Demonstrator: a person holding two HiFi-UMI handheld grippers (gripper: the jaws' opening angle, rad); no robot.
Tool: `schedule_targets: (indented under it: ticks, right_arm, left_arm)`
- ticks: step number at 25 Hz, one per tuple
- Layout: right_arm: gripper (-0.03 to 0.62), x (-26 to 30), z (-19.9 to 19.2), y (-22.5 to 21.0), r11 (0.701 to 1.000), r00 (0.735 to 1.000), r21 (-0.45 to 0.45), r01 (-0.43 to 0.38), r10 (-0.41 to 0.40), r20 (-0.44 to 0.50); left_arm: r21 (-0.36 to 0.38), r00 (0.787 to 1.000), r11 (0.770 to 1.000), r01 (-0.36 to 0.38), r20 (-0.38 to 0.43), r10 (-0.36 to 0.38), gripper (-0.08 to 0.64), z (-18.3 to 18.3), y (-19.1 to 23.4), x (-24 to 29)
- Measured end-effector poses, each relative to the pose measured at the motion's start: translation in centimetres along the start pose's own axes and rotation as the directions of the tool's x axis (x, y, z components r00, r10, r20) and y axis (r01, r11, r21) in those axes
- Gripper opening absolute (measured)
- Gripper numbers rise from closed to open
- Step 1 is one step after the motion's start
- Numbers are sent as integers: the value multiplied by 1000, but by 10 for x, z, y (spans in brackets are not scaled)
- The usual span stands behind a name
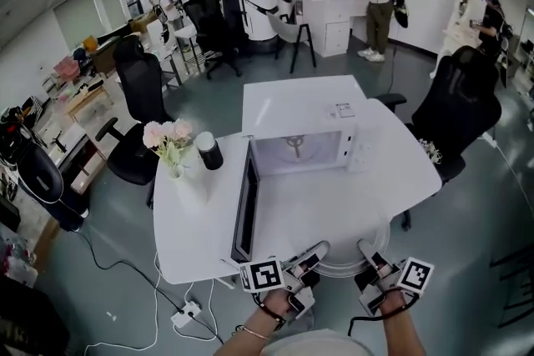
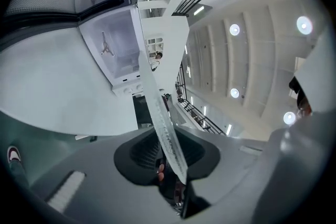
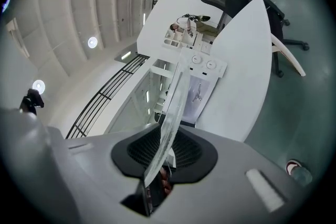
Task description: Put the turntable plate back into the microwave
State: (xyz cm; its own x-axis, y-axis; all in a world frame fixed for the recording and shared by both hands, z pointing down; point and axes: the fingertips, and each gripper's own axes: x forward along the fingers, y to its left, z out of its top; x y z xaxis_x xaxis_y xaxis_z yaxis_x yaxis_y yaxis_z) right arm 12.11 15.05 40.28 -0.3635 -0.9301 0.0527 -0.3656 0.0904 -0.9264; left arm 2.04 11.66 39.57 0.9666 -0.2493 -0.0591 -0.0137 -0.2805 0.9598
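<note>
glass plate [image 1: 344, 263] at near edge of table [image 1: 317, 204], rim clamped in jaws of left gripper [image 1: 314, 253] and right gripper [image 1: 367, 251]; microwave [image 1: 300, 147] open.

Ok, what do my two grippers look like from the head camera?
The left gripper and right gripper are grey and black, each carrying a white cube with black square markers. Black straps sit behind them, and a thin bracelet circles the left wrist.

Turntable plate [image 1: 344, 261] at table [image 1: 334, 208] edge before open microwave [image 1: 300, 106].
</note>
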Motion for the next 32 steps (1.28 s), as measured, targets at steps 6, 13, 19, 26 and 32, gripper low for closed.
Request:
schedule_targets:
  ticks: [6, 13, 19, 26, 32]
  right_arm:
    - [72, 39, 29, -20, 1000, 999, 14, 0, 1, -36]
    - [73, 82, 51, -35, 1000, 995, 6, -17, 18, -100]
    - [72, 102, 59, -47, 998, 986, 42, -45, 51, -162]
    - [71, 127, 71, -56, 990, 959, 105, -89, 114, -261]
    - [69, 147, 74, -66, 983, 940, 145, -114, 154, -303]
  left_arm:
    - [52, 1000, 999, -1, 14, 1, 61, 39, 18, 29]
    - [10, 996, 1000, -24, 84, 23, 61, 74, 41, 45]
    - [5, 992, 998, -60, 112, 60, 61, 85, 57, 55]
    - [24, 975, 992, -123, 191, 116, 66, 101, 72, 62]
    - [13, 958, 988, -151, 247, 143, 66, 112, 82, 63]
